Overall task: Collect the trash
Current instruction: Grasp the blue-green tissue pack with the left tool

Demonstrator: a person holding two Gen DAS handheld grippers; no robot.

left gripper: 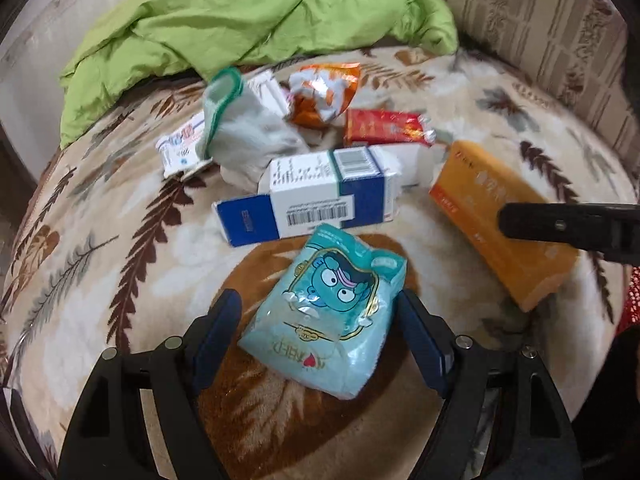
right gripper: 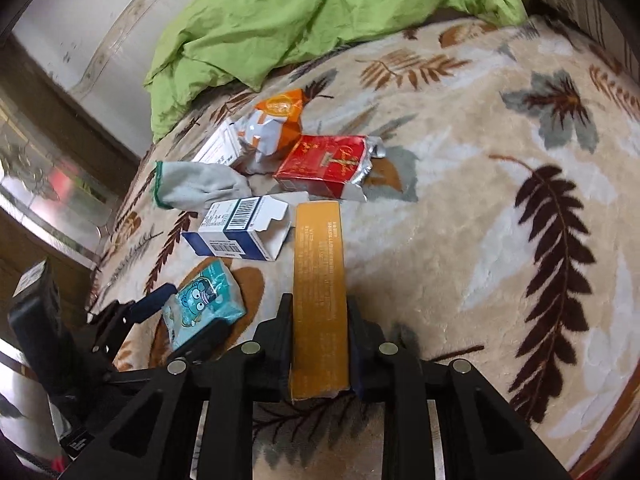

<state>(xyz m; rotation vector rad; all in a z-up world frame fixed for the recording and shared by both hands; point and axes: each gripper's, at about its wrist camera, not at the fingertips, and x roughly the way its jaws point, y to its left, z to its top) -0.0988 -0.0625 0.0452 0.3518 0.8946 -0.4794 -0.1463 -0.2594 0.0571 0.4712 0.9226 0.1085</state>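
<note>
On the leaf-print blanket [left gripper: 100, 280], trash lies in a loose heap. Pickup step is under way: right gripper [right gripper: 320, 344] pinches the long orange box [right gripper: 318, 280]; left gripper [left gripper: 320, 332] is spread around the teal tissue pack [left gripper: 324, 320], pads not pressing. Next, probably: close on it. Pack looks soft, glossy, crinkled.

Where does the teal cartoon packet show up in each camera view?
Left wrist: teal packet lies at lower centre, between the left gripper's open fingers.
Right wrist: teal packet lies at lower left, beside the orange box.
Shared landmark: blue-and-white box, just beyond it.
</note>
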